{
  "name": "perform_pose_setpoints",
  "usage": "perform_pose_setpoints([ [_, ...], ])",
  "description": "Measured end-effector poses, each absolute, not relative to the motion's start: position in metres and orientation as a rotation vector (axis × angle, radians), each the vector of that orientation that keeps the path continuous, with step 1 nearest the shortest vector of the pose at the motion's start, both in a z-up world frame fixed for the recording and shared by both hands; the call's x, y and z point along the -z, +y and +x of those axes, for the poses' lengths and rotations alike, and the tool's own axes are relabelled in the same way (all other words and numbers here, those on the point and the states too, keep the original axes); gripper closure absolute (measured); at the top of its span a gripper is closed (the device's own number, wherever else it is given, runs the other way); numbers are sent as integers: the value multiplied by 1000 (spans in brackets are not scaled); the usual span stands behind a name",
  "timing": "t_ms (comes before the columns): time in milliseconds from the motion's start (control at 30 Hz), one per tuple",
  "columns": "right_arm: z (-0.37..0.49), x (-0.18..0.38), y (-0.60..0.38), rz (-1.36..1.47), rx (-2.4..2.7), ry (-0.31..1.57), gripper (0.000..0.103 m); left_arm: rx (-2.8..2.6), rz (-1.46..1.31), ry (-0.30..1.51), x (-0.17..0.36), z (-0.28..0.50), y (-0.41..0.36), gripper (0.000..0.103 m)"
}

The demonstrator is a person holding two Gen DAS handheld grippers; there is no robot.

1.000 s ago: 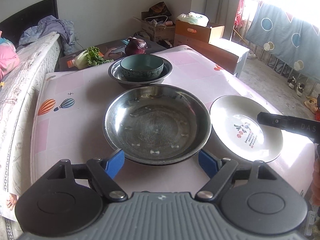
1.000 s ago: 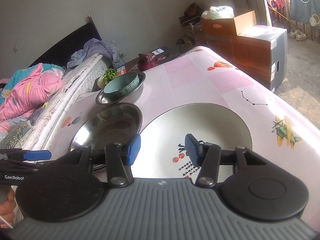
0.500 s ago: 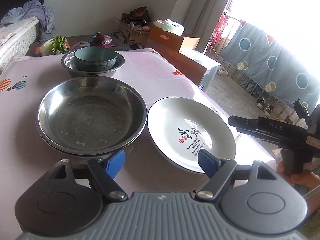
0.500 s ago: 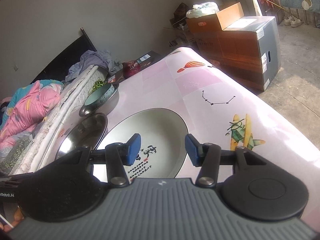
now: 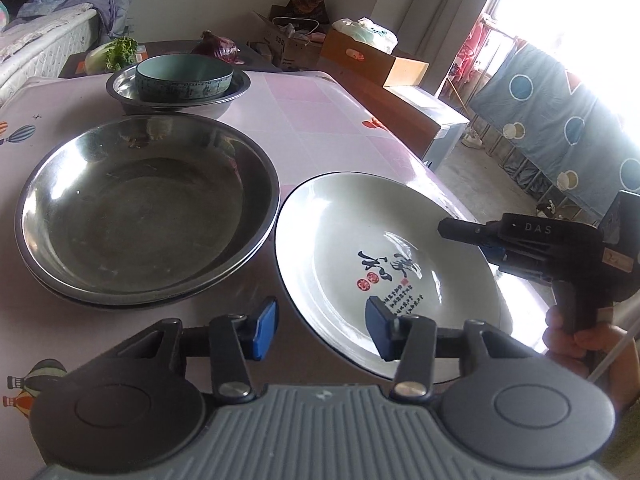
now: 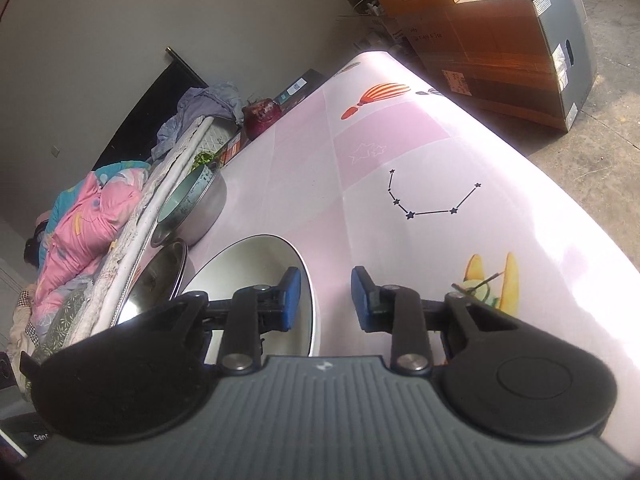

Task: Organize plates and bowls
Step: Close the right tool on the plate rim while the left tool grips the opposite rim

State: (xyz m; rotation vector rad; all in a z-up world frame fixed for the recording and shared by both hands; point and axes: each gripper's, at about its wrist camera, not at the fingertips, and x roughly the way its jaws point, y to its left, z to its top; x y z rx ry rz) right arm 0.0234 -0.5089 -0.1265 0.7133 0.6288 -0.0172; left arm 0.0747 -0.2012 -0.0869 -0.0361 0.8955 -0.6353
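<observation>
Two claws, left claw (image 5: 320,330) and right claw (image 6: 325,299), just narrowed astride the white plate (image 5: 352,240) rim, neither pinching yet; uneven squeeze could skid it into the steel basin (image 5: 144,208) alongside.

On the table (image 5: 328,120), the wide steel basin (image 5: 148,208) sits left, the plate (image 5: 384,264) just beside it on the right. Behind the basin, a smaller steel bowl (image 5: 178,94) holds a ceramic bowl (image 5: 184,76). Beyond the table's far edge lie greens (image 5: 116,52) and an onion (image 5: 219,46); cardboard boxes (image 5: 372,60) stand farther right.
</observation>
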Motion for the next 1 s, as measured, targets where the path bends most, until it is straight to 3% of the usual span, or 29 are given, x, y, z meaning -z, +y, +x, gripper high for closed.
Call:
perform_pose_setpoints([
  [133, 31, 128, -500, 709, -27, 662, 92, 596, -29, 898, 88, 77, -205, 69],
  [600, -35, 123, -458, 741, -8, 704, 92, 586, 15, 954, 80, 42, -177, 73],
  [1000, -73, 116, -386, 700, -22, 741, 90, 606, 21, 1001, 75, 17, -106, 73],
])
